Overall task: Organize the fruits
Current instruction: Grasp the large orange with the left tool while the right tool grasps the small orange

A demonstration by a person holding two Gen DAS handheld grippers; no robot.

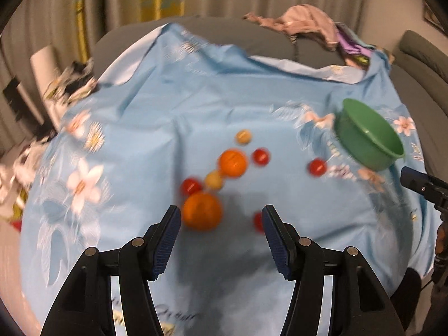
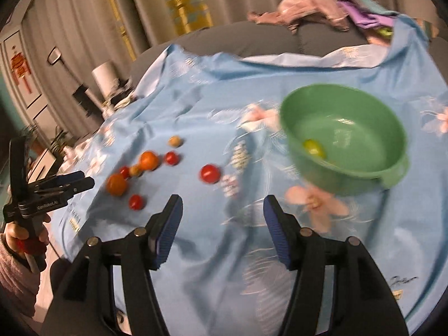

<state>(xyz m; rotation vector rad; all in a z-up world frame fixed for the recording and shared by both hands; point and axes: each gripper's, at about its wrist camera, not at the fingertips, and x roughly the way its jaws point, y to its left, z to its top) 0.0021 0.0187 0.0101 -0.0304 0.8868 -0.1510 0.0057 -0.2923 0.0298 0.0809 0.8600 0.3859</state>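
Nearest the lens in the left wrist view, the left tool (image 1: 221, 215) stands about half open with nothing between its pads, pointing down at the blue flowered cloth (image 1: 156, 106). Just beyond its left finger lies a big orange (image 1: 202, 210), close to touching the fingertip; a red fruit (image 1: 258, 221) sits just inside its right finger, partly hidden. Further ahead of the tool cluster a second red one (image 1: 191, 186), a small yellow one (image 1: 214, 179), another orange (image 1: 233, 163), a third red one (image 1: 261, 156) and a pale yellow one (image 1: 243, 136) — all loose on the cloth. Off to the tool's right a lone red fruit (image 1: 317, 167) lies near the green bowl (image 1: 361, 142).

In the right wrist view the right tool (image 2: 222, 207) is likewise parted and holds nothing. The bowl lies ahead and to its right, with one yellow-green fruit (image 2: 314, 147) inside; the lone red fruit is ahead and slightly left of it.

My reading: one fruit is in and the rest wait, so the step in hand is reaching for the next pick. The left tool seems best placed for the big orange — it would need to shift left so that the fruit sits between the pads, come down, and close gently, since round fruit may roll on soft, wrinkled cloth. Both views are motion-blurred, so fine contact cannot be judged.
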